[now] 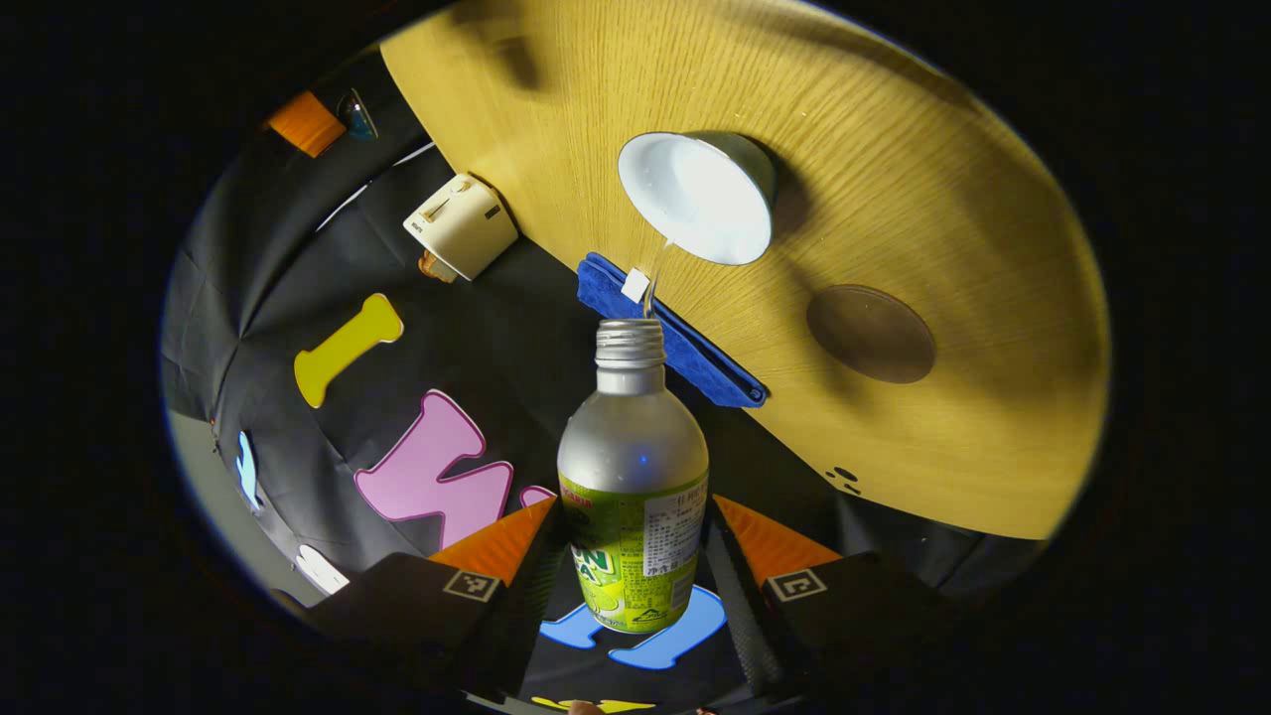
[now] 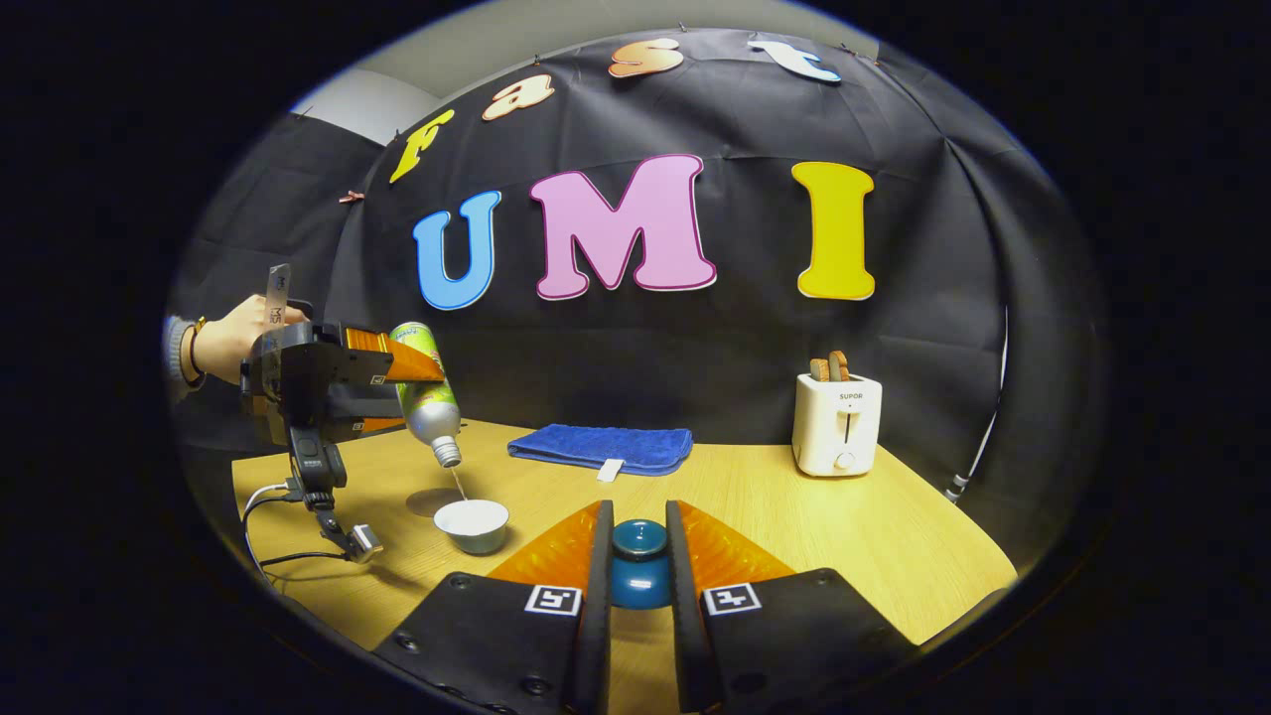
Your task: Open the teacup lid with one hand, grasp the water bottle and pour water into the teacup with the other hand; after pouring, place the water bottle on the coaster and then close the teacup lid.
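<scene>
The left gripper (image 1: 635,556) is clamped on the water bottle (image 1: 634,477), tipped mouth-down, a thin stream of water (image 1: 655,273) falling into the open white teacup (image 1: 700,196) just ahead of it. The round coaster (image 1: 871,334) lies beside the cup. The right gripper (image 2: 637,556) pinches the blue teacup lid (image 2: 638,566) between its fingers.

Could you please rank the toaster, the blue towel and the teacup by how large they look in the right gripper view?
1. Blue towel, widest.
2. Toaster, though it and the towel cover similar areas.
3. Teacup, clearly smallest, despite sitting nearer the camera.
</scene>
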A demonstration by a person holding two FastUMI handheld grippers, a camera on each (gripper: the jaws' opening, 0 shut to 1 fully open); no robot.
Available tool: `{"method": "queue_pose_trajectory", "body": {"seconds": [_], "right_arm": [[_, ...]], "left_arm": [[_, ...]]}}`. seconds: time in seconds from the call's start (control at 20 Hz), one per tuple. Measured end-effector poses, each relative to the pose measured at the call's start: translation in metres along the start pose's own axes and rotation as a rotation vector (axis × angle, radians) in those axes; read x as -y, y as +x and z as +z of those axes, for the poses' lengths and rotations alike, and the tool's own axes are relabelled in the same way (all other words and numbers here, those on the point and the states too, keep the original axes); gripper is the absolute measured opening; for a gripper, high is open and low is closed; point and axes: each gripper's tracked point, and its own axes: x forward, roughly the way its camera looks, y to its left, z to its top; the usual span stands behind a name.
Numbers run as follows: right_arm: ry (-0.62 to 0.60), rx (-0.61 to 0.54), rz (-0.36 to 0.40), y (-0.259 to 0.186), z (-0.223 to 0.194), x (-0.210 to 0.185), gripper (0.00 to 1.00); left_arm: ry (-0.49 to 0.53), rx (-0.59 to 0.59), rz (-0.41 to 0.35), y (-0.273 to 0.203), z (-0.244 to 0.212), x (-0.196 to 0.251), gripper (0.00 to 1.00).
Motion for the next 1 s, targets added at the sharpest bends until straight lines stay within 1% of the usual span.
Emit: {"method": "queue_pose_trajectory", "body": {"seconds": [0.15,0.3,0.4,0.5,0.55,0.65,0.7,0.9,1.0], "right_arm": [[-0.001,0.005,0.0,-0.001,0.002,0.0,0.3],[0.0,0.004,-0.002,-0.001,0.001,0.001,0.3],[0.0,0.003,-0.004,-0.001,0.001,0.002,0.3],[0.0,0.002,-0.005,0.0,0.0,0.003,0.3],[-0.001,-0.001,-0.005,0.0,0.0,0.003,0.3],[-0.003,-0.003,-0.005,0.0,-0.001,0.003,0.3],[-0.004,-0.003,-0.006,-0.001,-0.001,0.003,0.3],[-0.003,-0.001,-0.017,0.0,-0.001,0.007,0.3],[-0.009,-0.004,-0.014,0.0,-0.002,0.005,0.3]], "left_arm": [[-0.018,0.025,0.007,0.001,0.005,0.002,0.82],[-0.059,0.044,0.004,0.001,0.012,0.007,0.82],[-0.117,0.061,-0.001,0.007,0.016,0.015,0.82],[-0.224,0.089,-0.004,0.008,0.023,0.022,0.82],[-0.309,0.116,-0.001,0.011,0.03,0.024,0.82],[-0.514,0.15,0.0,0.014,0.036,0.028,0.82],[-0.63,0.159,0.004,0.016,0.038,0.029,0.82],[-1.097,0.224,-0.041,0.007,0.057,0.035,0.82],[-1.324,0.243,-0.038,0.001,0.058,0.03,0.81]]}}
